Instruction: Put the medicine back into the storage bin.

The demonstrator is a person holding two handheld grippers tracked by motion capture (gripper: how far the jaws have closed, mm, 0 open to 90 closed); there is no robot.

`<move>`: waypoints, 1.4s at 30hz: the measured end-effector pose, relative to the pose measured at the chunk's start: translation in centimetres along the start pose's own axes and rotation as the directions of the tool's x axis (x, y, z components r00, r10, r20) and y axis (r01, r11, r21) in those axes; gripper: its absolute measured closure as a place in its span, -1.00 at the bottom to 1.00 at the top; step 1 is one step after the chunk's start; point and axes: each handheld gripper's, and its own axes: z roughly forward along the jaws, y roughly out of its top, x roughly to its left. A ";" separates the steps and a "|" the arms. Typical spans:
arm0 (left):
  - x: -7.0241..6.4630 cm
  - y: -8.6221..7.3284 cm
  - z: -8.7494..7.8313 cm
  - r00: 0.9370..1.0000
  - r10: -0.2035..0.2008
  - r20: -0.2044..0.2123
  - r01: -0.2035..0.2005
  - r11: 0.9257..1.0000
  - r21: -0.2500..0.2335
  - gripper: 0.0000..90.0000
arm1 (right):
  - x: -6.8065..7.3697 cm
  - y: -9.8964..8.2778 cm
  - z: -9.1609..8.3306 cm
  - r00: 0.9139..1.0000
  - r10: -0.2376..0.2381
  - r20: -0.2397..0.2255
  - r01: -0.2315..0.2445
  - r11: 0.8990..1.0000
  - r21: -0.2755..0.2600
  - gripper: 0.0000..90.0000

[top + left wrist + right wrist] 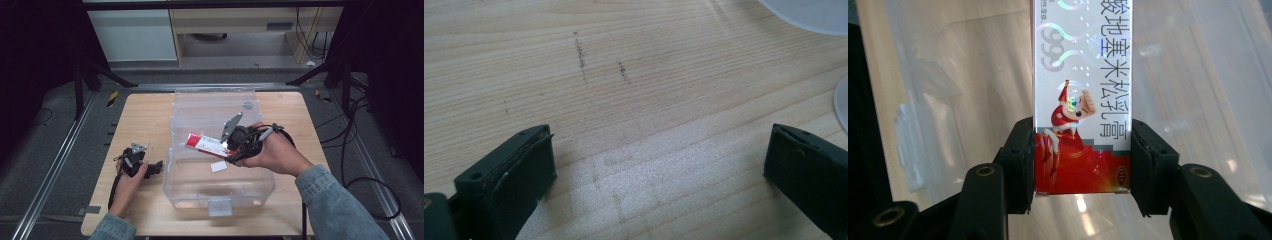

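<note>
A red and white medicine box (204, 144) hangs over the clear plastic bin (220, 197) in the high view, with my right gripper (226, 148) shut on its red end. In the right gripper view the box (1082, 100) stands between the two black pads (1020, 160), printed with a cartoon figure and Chinese text. My left gripper (159, 166) rests on the wooden table (142, 112) left of the bin. Its jaws stand wide apart in the left gripper view, left gripper (659, 165) with bare wood between them.
The bin's clear lid (215, 107) is folded back behind it. A small white slip (218, 166) lies on the bin's floor. Cables trail from both grippers. The table edge runs close to the person's sleeves; dark floor and tripod legs (107, 75) surround the table.
</note>
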 end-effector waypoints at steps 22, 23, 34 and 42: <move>0.0 0.0 0.0 1.000 0.005 0.005 -0.005 1.000 0.000 -1.00 | 3.0 0.6 4.9 0.983 -0.115 -0.141 0.123 0.991 0.051 0.14; 0.0 0.0 0.0 1.000 0.004 0.005 -0.004 1.000 -0.001 -1.00 | 3.1 0.6 5.1 0.983 -0.116 -0.143 0.126 0.990 0.063 0.14; 0.0 0.1 0.1 1.000 0.007 0.006 -0.007 1.000 0.000 -1.00 | 3.2 0.9 7.6 0.972 -0.154 -0.177 0.169 0.983 0.077 0.14; 0.0 0.1 0.1 1.000 0.006 0.007 -0.006 1.000 -0.001 -1.00 | 3.2 1.2 9.2 0.963 -0.171 -0.209 0.191 0.979 0.076 0.14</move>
